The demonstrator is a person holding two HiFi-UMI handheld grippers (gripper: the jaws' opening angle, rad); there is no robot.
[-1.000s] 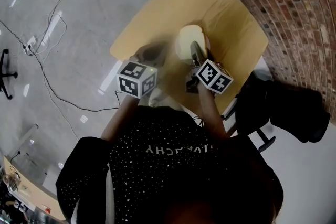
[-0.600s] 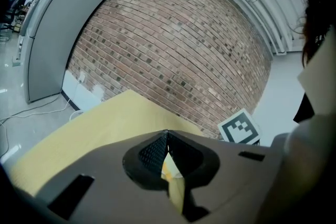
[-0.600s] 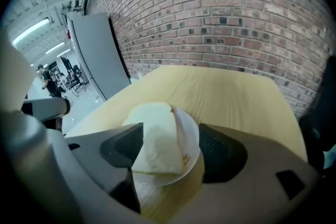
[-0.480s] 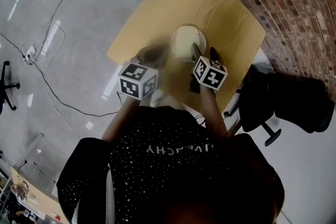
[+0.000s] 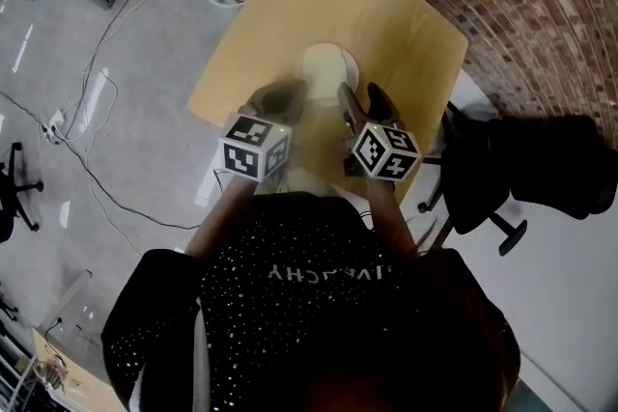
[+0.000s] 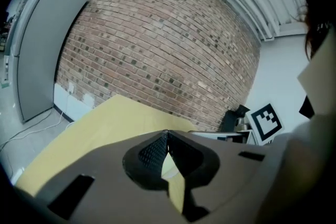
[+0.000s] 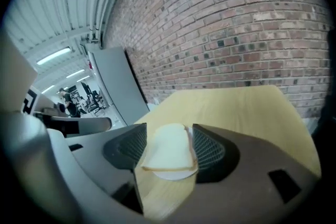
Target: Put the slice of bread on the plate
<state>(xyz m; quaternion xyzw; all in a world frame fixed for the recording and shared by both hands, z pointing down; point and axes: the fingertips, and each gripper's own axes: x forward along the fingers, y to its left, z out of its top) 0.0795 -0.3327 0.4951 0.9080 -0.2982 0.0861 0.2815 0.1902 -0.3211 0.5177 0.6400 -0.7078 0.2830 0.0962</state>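
The slice of bread lies flat on the small white plate, which stands on the yellow wooden bench near the person's edge of it. The right tool is just in front of the plate; its jaws stand wide and are closing a little. The bread shows in the gap between them, but the pads do not press on it. The left tool has its jaws together at the tips with nothing held. Each tool carries a cube with black and white square markers. The person's black shirt has white letters that seem to read GIVENCHY, upside down in the head view.
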